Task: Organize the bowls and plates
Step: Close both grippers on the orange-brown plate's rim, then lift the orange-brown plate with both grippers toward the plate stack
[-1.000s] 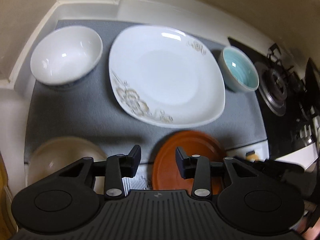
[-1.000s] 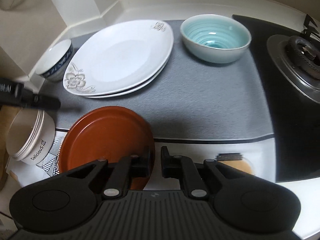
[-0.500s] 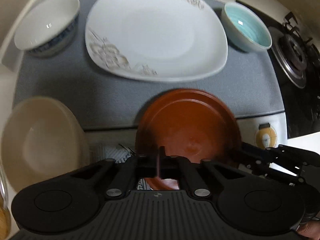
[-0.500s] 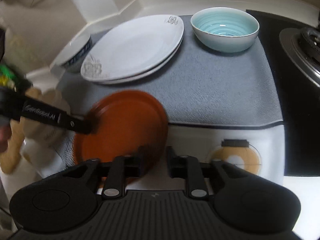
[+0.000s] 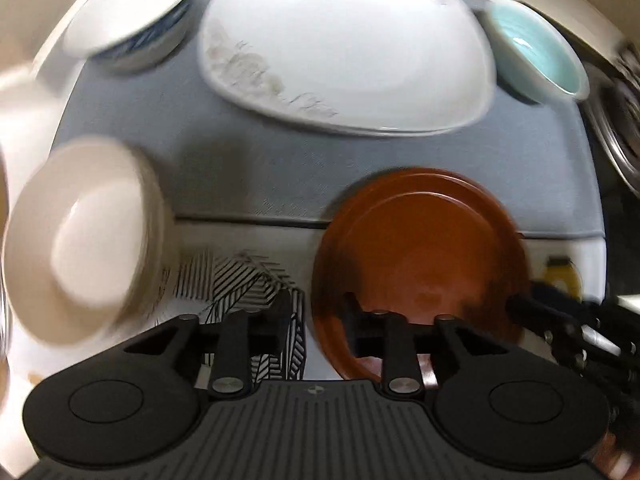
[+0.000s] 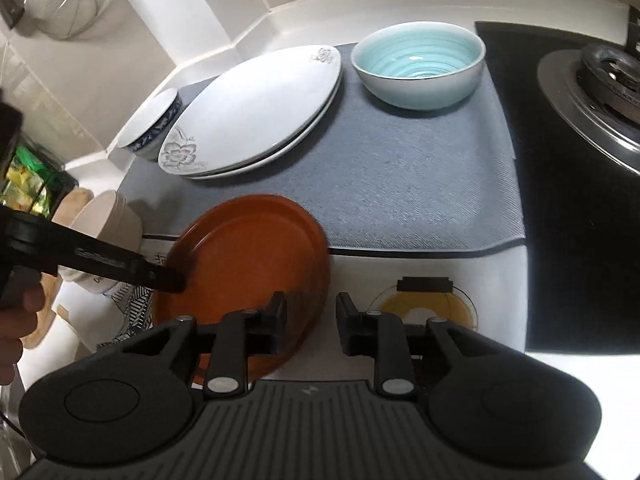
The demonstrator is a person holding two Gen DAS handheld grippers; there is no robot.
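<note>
We see the left tongs (image 5: pixel 316 320) pointing steeply down over the near left edge of the brown plate (image 5: pixel 420 256), their jaws opening with the plate's rim in the gap between them; the left-wrist view is blurred, so we take it that the pads are not pressing on the rim. The right tongs (image 6: pixel 311 322) straddle the plate's right rim, jaws likewise opening, the left finger over the plate and the right finger over the white desk (image 6: pixel 500 280) beside it. The brown plate lies partly on the front edge of the grey mat (image 6: pixel 420 184) and partly on the desk. Left of it stands a stack of cream bowls (image 5: pixel 84 236) next to a black-and-white striped cloth (image 5: pixel 240 280). Further back on the mat sit two stacked white flowered plates (image 6: pixel 256 112), a blue-patterned white bowl (image 6: pixel 154 124) just beside them on the left, and a turquoise bowl (image 6: pixel 418 64) on the right. A gas burner (image 6: pixel 600 92) lies at the far right.
</note>
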